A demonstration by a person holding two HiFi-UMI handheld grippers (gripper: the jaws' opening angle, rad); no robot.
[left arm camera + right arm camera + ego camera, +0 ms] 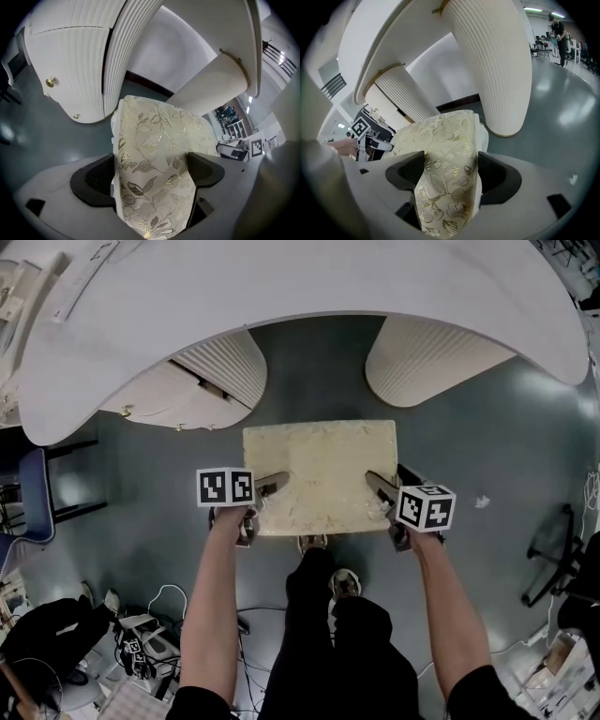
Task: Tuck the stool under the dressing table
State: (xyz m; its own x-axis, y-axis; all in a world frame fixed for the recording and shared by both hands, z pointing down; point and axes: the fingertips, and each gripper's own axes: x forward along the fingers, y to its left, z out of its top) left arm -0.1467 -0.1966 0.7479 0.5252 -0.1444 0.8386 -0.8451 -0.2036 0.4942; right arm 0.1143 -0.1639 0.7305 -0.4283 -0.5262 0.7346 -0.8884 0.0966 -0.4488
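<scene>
The stool (322, 474) has a cream cushion with a gold leaf pattern and sits on the grey floor just in front of the white dressing table (281, 296). It lies before the gap between the table's two ribbed pedestals (225, 367) (427, 357). My left gripper (267, 486) is shut on the cushion's left edge (150, 159). The cushion's right edge (445, 173) is clamped by my right gripper (380, 486). Both sets of jaws press into the fabric.
A dark blue chair (33, 498) stands at the left. Cables and gear (141, 638) lie on the floor at the lower left, and a black stand (558, 559) is at the right. The person's legs and shoes (342, 587) are right behind the stool.
</scene>
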